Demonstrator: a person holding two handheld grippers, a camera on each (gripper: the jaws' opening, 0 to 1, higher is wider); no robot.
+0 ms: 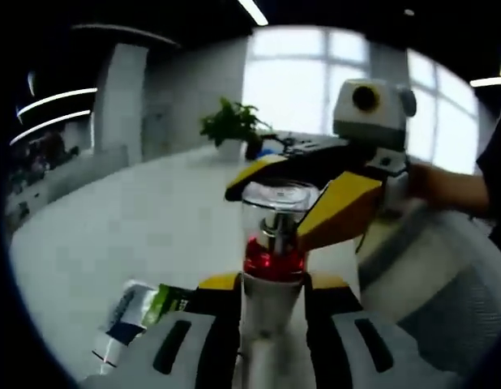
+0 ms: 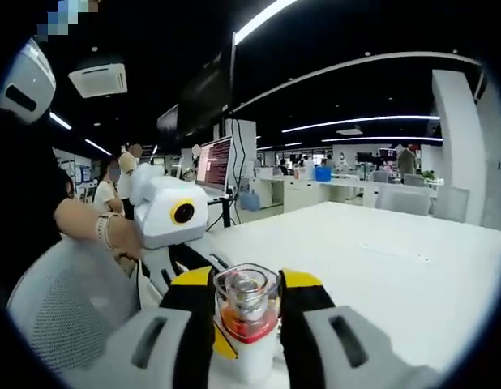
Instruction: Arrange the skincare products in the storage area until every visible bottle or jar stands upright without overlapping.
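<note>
A pump bottle (image 1: pixel 271 243) with a clear cap and red liquid stands upright in the air above the white table (image 1: pixel 137 219), gripped from two sides. In the left gripper view the left tongs (image 1: pixel 271 304) close on its white lower body, one yellow-tipped jaw on either side. The right tongs (image 1: pixel 299 198) reach in from the right and meet the clear cap near its top, the lower jaw against the cap's right side and the upper jaw passing behind it.

In the right gripper view the same bottle (image 2: pixel 246 320) sits between the right tongs (image 2: pixel 246 312), the jaws close against the cap and neck. The left tongs (image 2: pixel 190 263) come in from the left at the bottle's lower part, though their tips are hidden behind the right pair. Both pairs look clamped on the bottle, with no gap to see at either contact.

The bottle's long axis runs straight up between the left jaws, so the left pair carries the base and is the nearer one for setting it down. The table lies below and ahead of it. A second product (image 1: pixel 129 320), a white and green tube or box, lies on its side on the table, low and to the left of the left tongs, well apart from the bottle. I judge that it will need standing up once the bottle is placed.
</note>
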